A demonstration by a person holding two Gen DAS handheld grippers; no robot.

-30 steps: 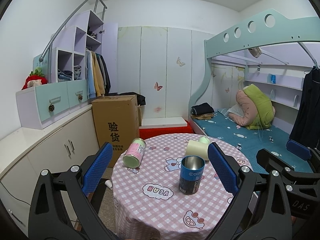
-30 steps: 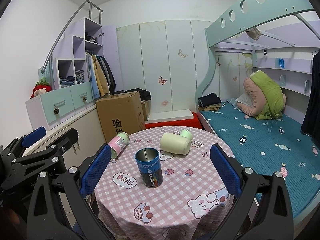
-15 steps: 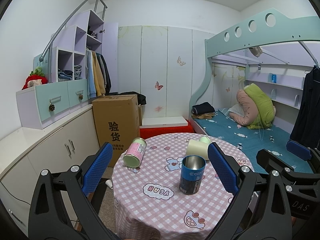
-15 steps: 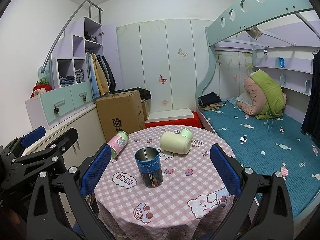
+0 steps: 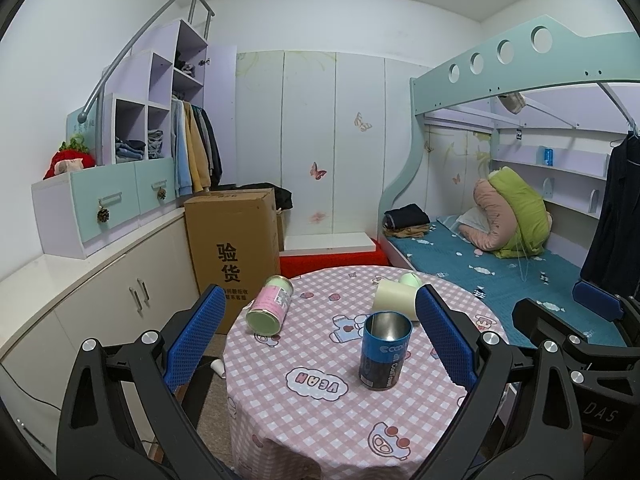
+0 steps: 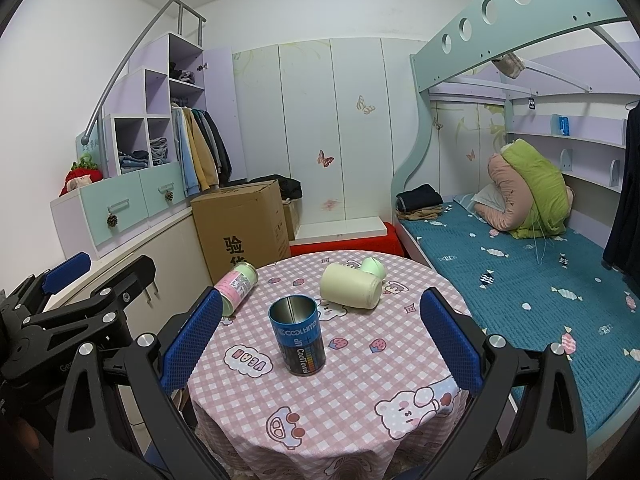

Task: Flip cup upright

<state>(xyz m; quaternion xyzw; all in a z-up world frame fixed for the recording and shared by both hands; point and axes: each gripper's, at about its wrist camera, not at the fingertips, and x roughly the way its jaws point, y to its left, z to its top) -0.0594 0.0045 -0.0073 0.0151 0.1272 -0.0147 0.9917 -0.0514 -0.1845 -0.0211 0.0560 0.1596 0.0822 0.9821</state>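
Observation:
A blue tin cup [image 5: 385, 350] [image 6: 297, 335] stands upright, mouth up, on the round table [image 5: 320, 420] [image 6: 360, 396] with the pink checked cloth. A pink tin cup [image 5: 270, 306] [image 6: 236, 287] lies on its side at the left edge. A cream cup [image 5: 394, 295] [image 6: 352, 290] lies on its side behind the blue one, with a small green lid or cup [image 6: 373, 266] behind it. My left gripper [image 5: 316, 336] and right gripper [image 6: 318, 342] are both open and empty, held back from the table's near edge.
A cardboard box [image 5: 232, 240] stands on the floor left of the table, beside a low cabinet [image 5: 80, 280]. A bunk bed with a blue mattress [image 6: 520, 272] lies to the right. A red step [image 5: 332, 258] sits behind the table.

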